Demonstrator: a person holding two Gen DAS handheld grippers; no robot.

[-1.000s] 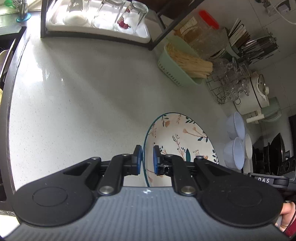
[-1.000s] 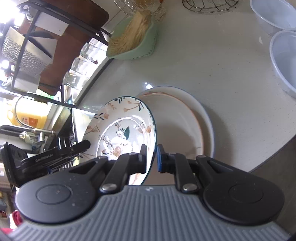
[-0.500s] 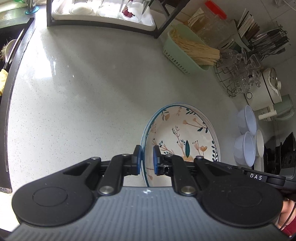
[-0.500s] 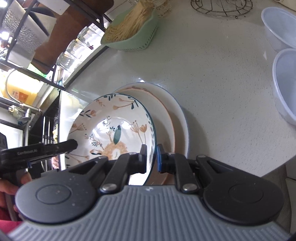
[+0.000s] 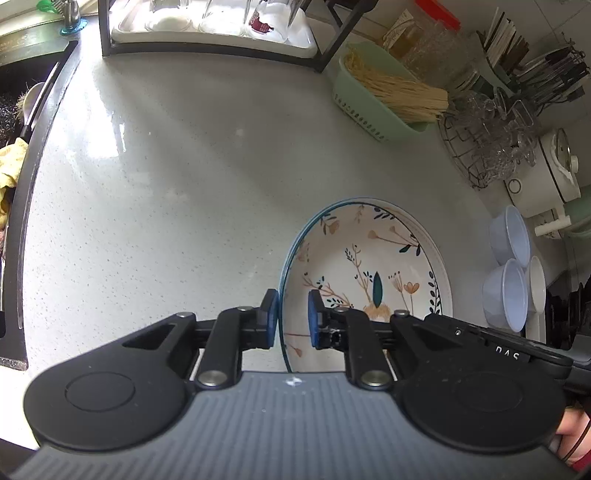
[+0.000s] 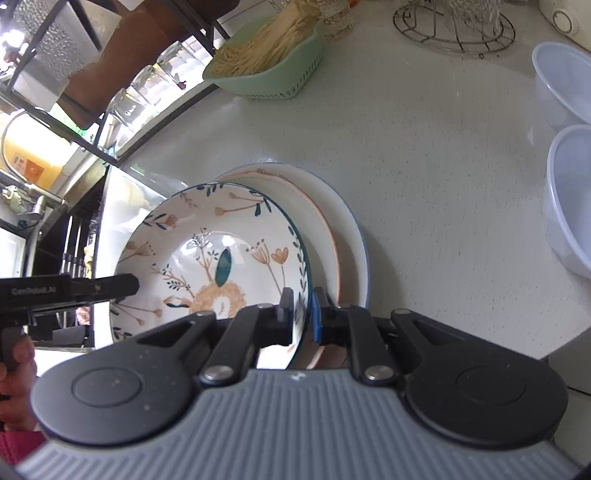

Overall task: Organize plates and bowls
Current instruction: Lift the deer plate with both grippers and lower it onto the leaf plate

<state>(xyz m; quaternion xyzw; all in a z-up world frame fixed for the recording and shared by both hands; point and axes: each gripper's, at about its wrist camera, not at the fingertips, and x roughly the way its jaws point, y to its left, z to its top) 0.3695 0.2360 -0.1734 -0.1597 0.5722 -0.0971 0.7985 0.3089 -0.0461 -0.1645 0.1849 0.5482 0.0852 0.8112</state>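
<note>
A deep floral plate (image 5: 369, 273) with a dark blue rim is held by both grippers. My left gripper (image 5: 292, 319) is shut on its left rim. My right gripper (image 6: 303, 314) is shut on its right rim (image 6: 302, 266). In the right wrist view the floral plate (image 6: 207, 258) sits low over a stack of two plates, a pink-rimmed plate (image 6: 314, 225) on a blue-rimmed white plate (image 6: 351, 229), on the pale countertop (image 5: 166, 184). The left gripper (image 6: 110, 286) shows at the plate's far edge.
Three translucent white bowls (image 5: 511, 266) stand to the right, two of them in the right wrist view (image 6: 569, 140). A green basket of chopsticks (image 5: 384, 92), a wire rack of glasses (image 5: 487, 147) and a tray rack of glasses (image 5: 218, 26) line the back. A sink (image 5: 14, 147) lies left.
The floral plate has come down over the stacked plates, carried by both grippers, and now lies flatter and closer to them.
</note>
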